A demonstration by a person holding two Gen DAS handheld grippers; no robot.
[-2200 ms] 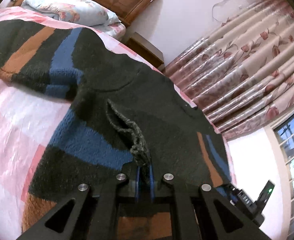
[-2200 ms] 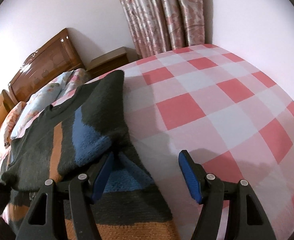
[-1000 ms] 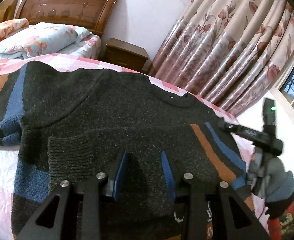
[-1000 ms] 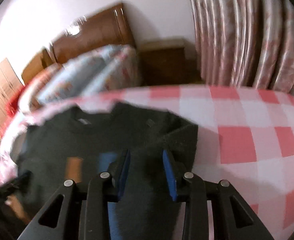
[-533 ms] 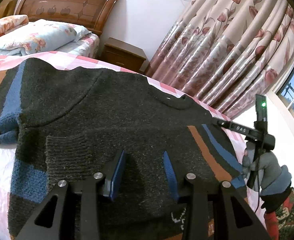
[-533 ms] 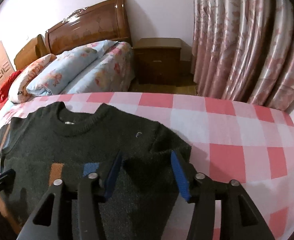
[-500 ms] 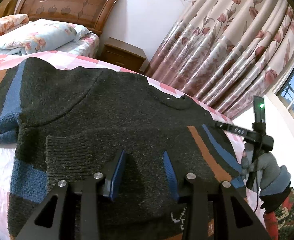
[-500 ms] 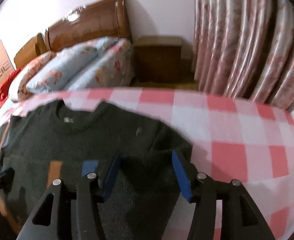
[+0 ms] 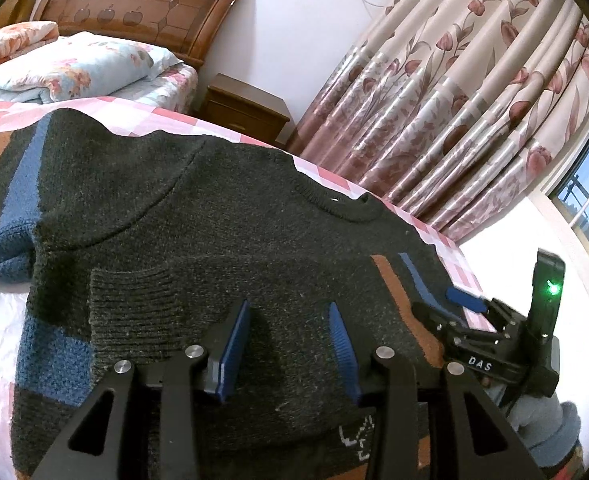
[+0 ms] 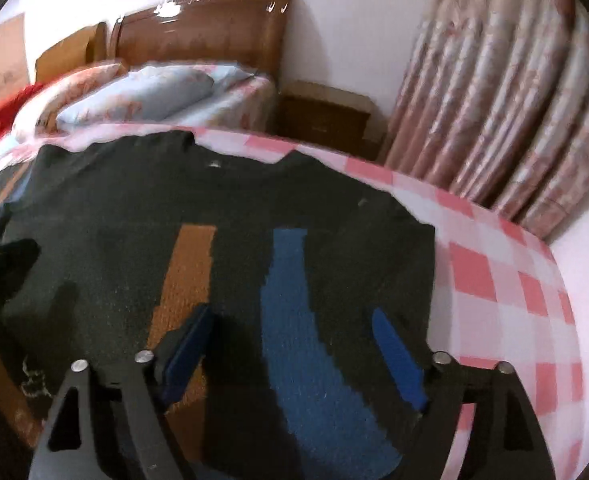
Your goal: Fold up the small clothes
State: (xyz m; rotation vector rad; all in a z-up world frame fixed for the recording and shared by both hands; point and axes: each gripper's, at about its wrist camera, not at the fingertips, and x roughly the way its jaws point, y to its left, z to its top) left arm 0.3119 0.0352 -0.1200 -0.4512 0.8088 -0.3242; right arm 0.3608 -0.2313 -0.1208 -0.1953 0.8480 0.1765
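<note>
Both jaws stand apart and hold nothing: we hover our left gripper (image 9: 290,344) over the sweater's (image 9: 222,240) middle and our right gripper (image 10: 294,344) over its striped right side, with a wooden headboard (image 9: 134,4), a floral pillow (image 9: 70,68), a nightstand (image 9: 246,108) and flowered curtains (image 9: 454,100) beyond, none of them between us and the knit. We see a dark charcoal sweater with orange and blue stripes lying flat on the pink checked bedspread (image 10: 494,260), one ribbed cuff (image 9: 134,308) folded onto its chest. Its collar (image 9: 342,204) points away toward the headboard, so its length runs from us to the far edge.
</note>
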